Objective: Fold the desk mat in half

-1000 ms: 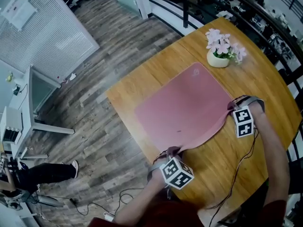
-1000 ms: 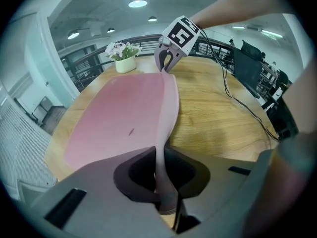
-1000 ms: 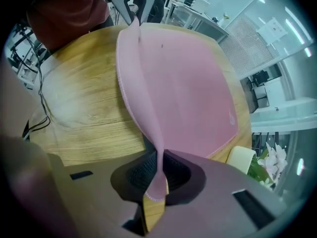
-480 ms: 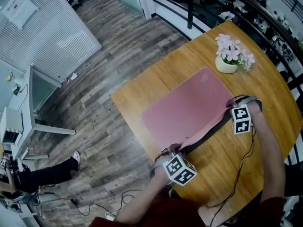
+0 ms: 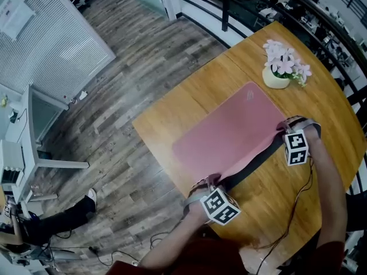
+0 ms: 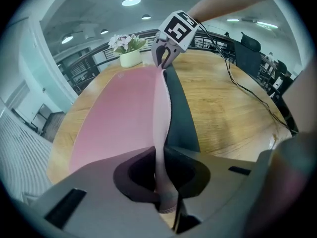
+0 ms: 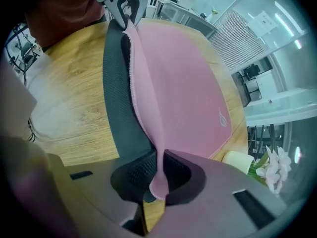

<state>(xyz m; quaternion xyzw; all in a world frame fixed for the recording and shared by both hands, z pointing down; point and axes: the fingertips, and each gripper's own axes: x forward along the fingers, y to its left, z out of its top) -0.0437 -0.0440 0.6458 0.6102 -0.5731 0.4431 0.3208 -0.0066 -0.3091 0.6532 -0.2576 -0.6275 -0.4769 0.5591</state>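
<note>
A pink desk mat [image 5: 229,130] with a dark underside lies on the round wooden table [image 5: 172,110]. Its near long edge is lifted off the wood, so the black underside [image 5: 249,165] shows as a strip. My left gripper [image 5: 211,181] is shut on the mat's near left corner [image 6: 161,172]. My right gripper [image 5: 285,128] is shut on the near right corner [image 7: 157,175]. In both gripper views the raised edge runs taut from one gripper to the other, pink face [image 7: 183,78] on one side, dark backing [image 6: 181,118] on the other.
A white pot of pink flowers [image 5: 281,67] stands on the table just beyond the mat's far right corner. The table's edge [image 5: 150,148] drops to wooden floor at the left. Cables trail from both grippers over the near tabletop. A railing runs behind the table.
Both grippers have lifted the mat's near edge and carried it slightly toward the far side; more of the black underside shows than a second ago.
</note>
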